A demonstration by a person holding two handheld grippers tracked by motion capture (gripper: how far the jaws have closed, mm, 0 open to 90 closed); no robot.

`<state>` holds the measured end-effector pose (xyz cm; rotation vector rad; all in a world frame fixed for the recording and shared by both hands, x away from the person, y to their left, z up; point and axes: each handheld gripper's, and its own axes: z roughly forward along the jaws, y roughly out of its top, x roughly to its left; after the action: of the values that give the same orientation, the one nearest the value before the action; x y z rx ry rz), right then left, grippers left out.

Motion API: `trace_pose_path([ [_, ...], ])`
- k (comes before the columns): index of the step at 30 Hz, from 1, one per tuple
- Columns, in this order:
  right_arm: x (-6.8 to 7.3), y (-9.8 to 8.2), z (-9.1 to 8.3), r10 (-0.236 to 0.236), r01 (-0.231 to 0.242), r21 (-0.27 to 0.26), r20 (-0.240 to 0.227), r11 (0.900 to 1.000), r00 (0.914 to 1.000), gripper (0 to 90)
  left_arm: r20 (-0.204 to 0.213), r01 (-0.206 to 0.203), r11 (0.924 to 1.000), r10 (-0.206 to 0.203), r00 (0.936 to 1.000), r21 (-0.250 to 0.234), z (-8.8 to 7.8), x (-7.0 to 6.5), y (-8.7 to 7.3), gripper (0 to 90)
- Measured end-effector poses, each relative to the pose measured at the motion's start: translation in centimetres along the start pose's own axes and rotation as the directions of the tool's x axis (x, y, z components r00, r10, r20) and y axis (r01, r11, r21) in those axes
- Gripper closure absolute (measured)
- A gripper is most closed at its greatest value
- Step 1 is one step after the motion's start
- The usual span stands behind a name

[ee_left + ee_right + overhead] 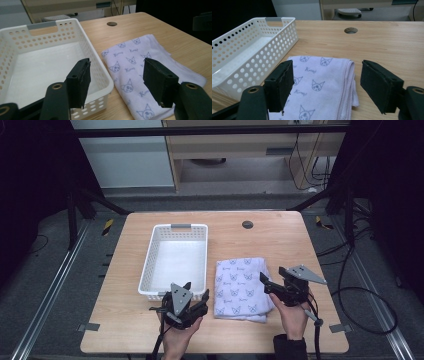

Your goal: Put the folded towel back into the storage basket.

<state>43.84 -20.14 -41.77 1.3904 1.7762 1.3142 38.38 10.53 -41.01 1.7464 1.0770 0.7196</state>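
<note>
A folded pale lilac towel [239, 287] printed with small cat faces lies on the wooden table [280, 245], just right of an empty white perforated basket [148, 265]. My left gripper [196, 291] is open at the basket's near right corner, between basket and towel, holding nothing. My right gripper [265, 284] is open at the towel's right edge, jaws pointing left over it. In the left gripper view the open gripper [117, 80] frames the basket [98, 63] corner and the towel [130, 62]. In the right gripper view the open gripper [327, 82] hangs over the towel [319, 65], with the basket [262, 55] to its left.
A round cable hole [247, 224] sits near the table's far edge. Bare tabletop lies right of the towel and beyond it. Cables trail on the floor to the right, and cabinets stand behind the table.
</note>
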Motion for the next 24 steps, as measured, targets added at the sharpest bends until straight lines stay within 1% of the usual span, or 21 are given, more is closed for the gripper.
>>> trace_pose_path([
  [1,0.0,0.0,0.0,0.000,0.000,0.000,0.000,1.000,1.0000,27.0,0.000,0.000,1.0000,0.000,1.0000,0.000,0.0,0.0,0.0,37.9],
  [3,-0.1,0.1,0.2,0.006,-0.006,-0.003,-0.003,1.000,1.0000,27.2,0.013,-0.008,0.9999,0.008,0.9999,0.007,0.4,-0.6,-0.2,38.1],
  [4,-0.1,0.1,0.3,0.003,-0.003,0.002,0.000,1.000,1.0000,27.4,0.015,-0.010,0.9999,0.010,0.9998,0.010,0.5,-0.8,-0.2,38.4],
  [6,0.0,0.1,0.4,0.001,-0.001,0.004,-0.008,1.000,1.0000,28.0,0.024,-0.018,0.9997,0.018,0.9996,0.014,0.8,-1.2,-0.3,39.0],
  [7,0.1,0.1,0.4,-0.009,0.009,0.005,-0.006,1.000,0.9999,28.0,0.027,-0.021,0.9997,0.020,0.9994,0.016,0.9,-1.3,-0.3,39.4],
  [10,0.2,0.3,0.5,-0.013,0.013,0.003,-0.003,1.000,0.9999,28.3,0.039,-0.024,0.9994,0.023,0.9990,0.024,1.1,-1.7,-0.5,39.7],
  [11,0.2,0.3,0.5,-0.013,0.013,0.003,-0.003,1.000,0.9999,28.3,0.039,-0.024,0.9994,0.023,0.9990,0.024,1.1,-1.7,-0.5,39.9],
  [12,0.3,0.3,0.6,-0.021,0.021,0.005,0.007,1.000,0.9998,28.3,0.047,-0.025,0.9994,0.023,0.9986,0.026,1.3,-2.0,-0.5,40.2],
  [17,0.3,0.4,0.8,-0.027,0.027,0.003,0.007,1.000,0.9996,29.1,0.065,-0.028,0.9990,0.026,0.9976,0.034,1.5,-2.4,-0.7,41.8],
  [19,0.2,0.5,1.0,-0.029,0.029,0.003,0.014,1.000,0.9995,30.4,0.077,-0.034,0.9984,0.031,0.9966,0.044,1.7,-2.7,-0.8,43.2],
  [24,-0.1,0.5,1.6,-0.032,0.032,0.008,0.024,0.999,0.9992,32.5,0.097,-0.033,0.9977,0.027,0.9949,0.060,2.1,-3.1,-1.2,46.3],
])
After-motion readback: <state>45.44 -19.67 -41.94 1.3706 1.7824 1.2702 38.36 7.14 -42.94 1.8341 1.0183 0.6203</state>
